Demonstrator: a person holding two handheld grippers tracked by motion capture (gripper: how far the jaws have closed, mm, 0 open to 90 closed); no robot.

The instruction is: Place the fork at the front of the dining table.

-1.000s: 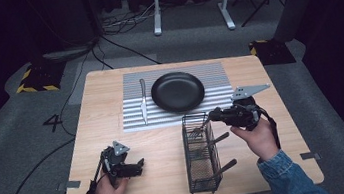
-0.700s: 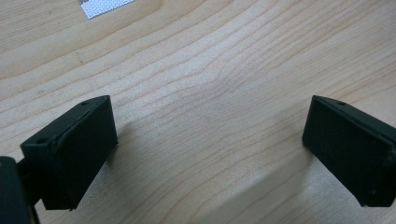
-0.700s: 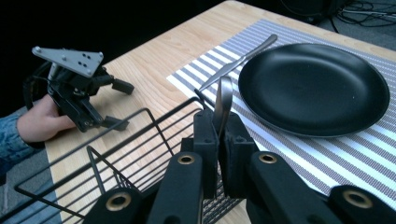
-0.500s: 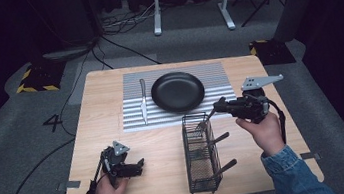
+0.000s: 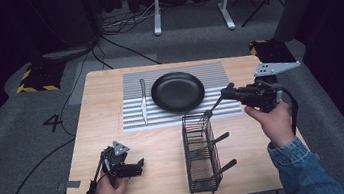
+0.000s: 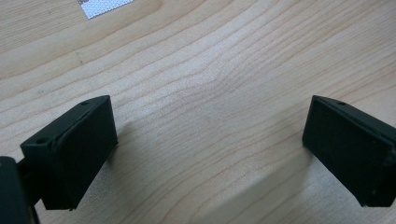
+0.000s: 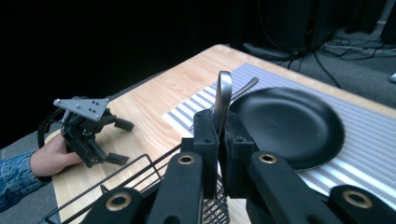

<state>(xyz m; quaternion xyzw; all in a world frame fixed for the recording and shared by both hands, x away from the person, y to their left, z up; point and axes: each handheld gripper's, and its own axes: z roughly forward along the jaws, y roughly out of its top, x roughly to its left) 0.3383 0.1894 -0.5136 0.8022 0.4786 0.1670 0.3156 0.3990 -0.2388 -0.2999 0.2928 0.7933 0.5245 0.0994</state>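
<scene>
The left gripper (image 5: 137,165) rests on the bare table (image 5: 166,143) near its front left edge, jaws spread wide with nothing between them. Further right stands the wire basket (image 5: 201,154), two dark handles poking out of its side. Above its far end the right gripper (image 5: 226,93) pinches a metal utensil (image 7: 223,100) by its handle, jaws pressed tight; the working end hangs toward the basket, so I cannot tell whether it is a fork or a spoon. It looks stiff, light and smooth, apt to swivel in the pads; a hold nearer mid-handle seems steadier. The black plate (image 5: 178,92) lies beyond.
</scene>
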